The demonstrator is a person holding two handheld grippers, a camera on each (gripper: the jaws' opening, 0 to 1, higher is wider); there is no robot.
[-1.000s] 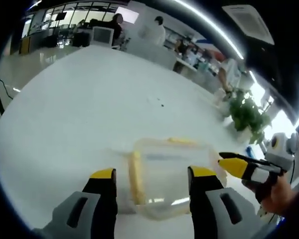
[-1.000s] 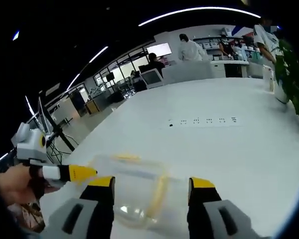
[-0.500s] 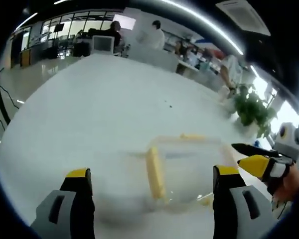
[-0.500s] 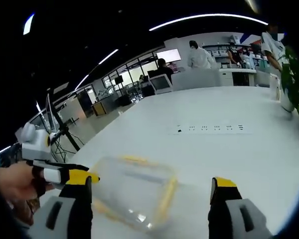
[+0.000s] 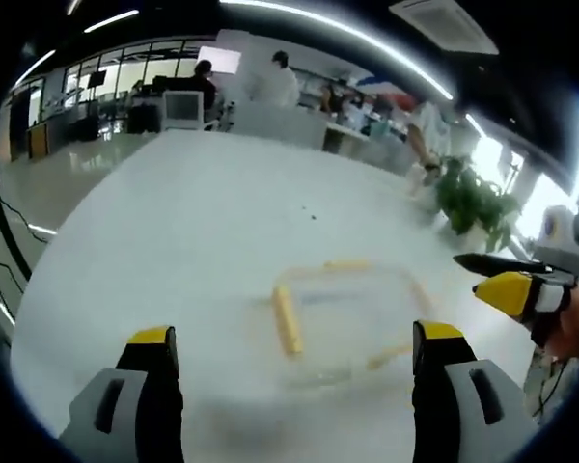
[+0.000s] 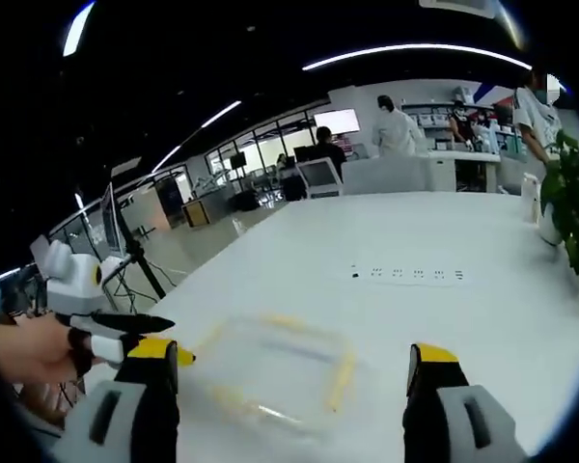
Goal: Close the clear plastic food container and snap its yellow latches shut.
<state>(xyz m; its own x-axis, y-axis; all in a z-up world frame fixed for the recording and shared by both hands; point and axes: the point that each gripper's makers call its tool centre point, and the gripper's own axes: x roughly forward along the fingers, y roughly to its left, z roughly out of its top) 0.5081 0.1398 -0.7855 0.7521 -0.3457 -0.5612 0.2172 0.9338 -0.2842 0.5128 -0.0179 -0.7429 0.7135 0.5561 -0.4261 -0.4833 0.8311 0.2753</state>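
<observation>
A clear plastic food container (image 5: 343, 318) with yellow latches (image 5: 288, 320) lies flat on the white table (image 5: 193, 212), lid down. My left gripper (image 5: 294, 342) hovers above and behind it, open and holding nothing. In the right gripper view the same container (image 6: 280, 371) sits ahead of my right gripper (image 6: 291, 359), also open and well apart from it. The right gripper's yellow tip (image 5: 507, 289) enters the left gripper view from the right, held by a hand. The left gripper's tip (image 6: 140, 347) shows at the left of the right gripper view.
A potted plant (image 5: 478, 207) stands near the table's far edge, also seen as a plant (image 6: 569, 203). A row of sockets (image 6: 405, 274) is set in the table top. People and desks with monitors (image 5: 188, 106) fill the room behind.
Both grippers opened wide, then pulled up and back from the container, which now looks smaller and farther off. The container stays on the table.
</observation>
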